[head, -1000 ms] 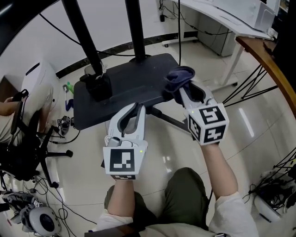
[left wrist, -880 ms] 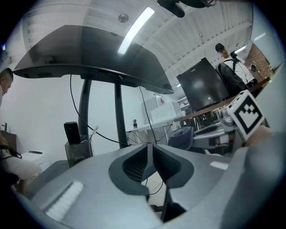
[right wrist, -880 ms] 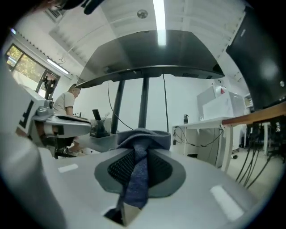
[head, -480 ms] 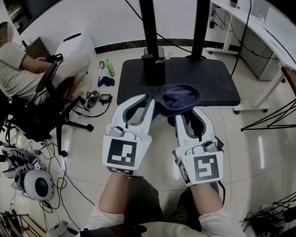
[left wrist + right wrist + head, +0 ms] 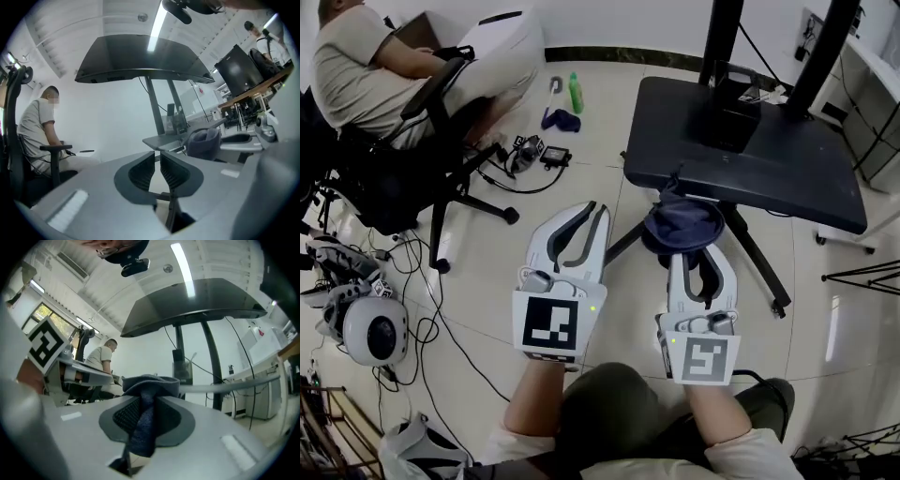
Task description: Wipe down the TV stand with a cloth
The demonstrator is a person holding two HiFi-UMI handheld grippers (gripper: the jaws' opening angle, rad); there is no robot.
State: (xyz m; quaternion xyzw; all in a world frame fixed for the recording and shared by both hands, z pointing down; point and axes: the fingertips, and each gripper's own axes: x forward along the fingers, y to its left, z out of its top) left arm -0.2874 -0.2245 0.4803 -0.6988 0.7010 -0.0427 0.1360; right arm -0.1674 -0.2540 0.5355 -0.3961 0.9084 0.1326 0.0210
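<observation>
The right tongs (image 5: 692, 255) are clamped on a dark blue cloth (image 5: 681, 225). A strip of it runs down between the jaws and the rest bunches into a rounded wad over the tips. The left tongs (image 5: 584, 217) are drawn together with only a sliver of a gap and hold nothing.

The TV stand (image 5: 769, 164) lies ahead and to the right of the cloth. Its flat dark base stretches left to right and slopes a little away to the right. The wad sits just short of the base's near left edge, over one of the struts beneath it. Whether it touches the edge cannot be told. The right hand is clearly the nearer one, while the left tongs point at bare floor (image 5: 581, 150) to the left of the base.

Both tongs point forward, side by side, with the forearms close to the body and the marker cubes facing up. Judging by this, the wipe calls for a short push forward and right onto the base. The black box (image 5: 737, 105) and the two posts (image 5: 720, 37) stand at the back of it.
</observation>
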